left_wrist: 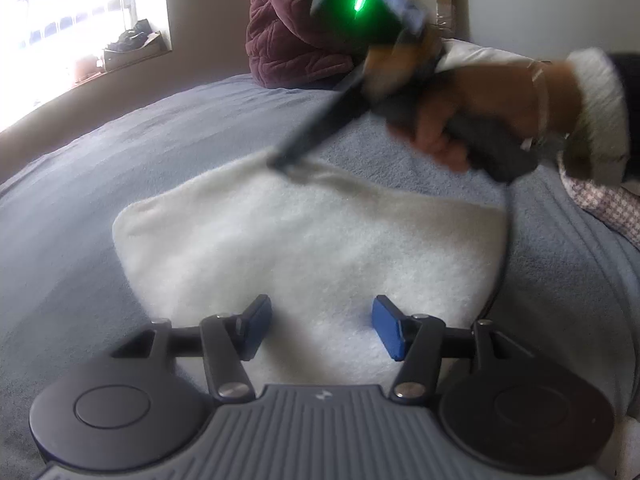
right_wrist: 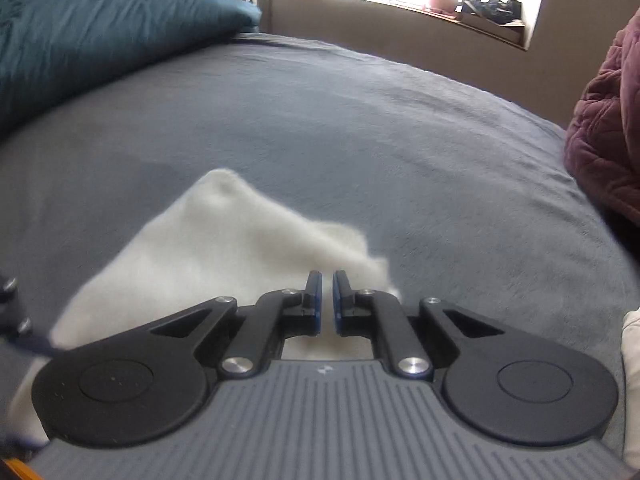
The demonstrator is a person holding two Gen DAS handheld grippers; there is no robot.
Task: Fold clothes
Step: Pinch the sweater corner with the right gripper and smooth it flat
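A white fleecy cloth (left_wrist: 304, 248) lies spread on the grey-blue bed cover (left_wrist: 80, 200). My left gripper (left_wrist: 322, 326) hovers over the cloth's near part, open, with only the cloth's surface showing between its blue pads (left_wrist: 390, 330). A hand holds my right gripper (left_wrist: 280, 162) at the cloth's far edge, where the fabric is drawn up to its tips. In the right wrist view the right gripper (right_wrist: 327, 300) has its jaws almost together, pinched on the edge of the white cloth (right_wrist: 208, 248), which stretches away to the left over the bed cover (right_wrist: 360, 120).
A maroon quilted jacket (left_wrist: 292, 28) (right_wrist: 608, 128) sits at the bed's far side. A teal duvet (right_wrist: 100, 40) lies at the other end. A patterned fabric (left_wrist: 608, 208) lies at the right edge. A window sill with a box (left_wrist: 132, 48) is behind.
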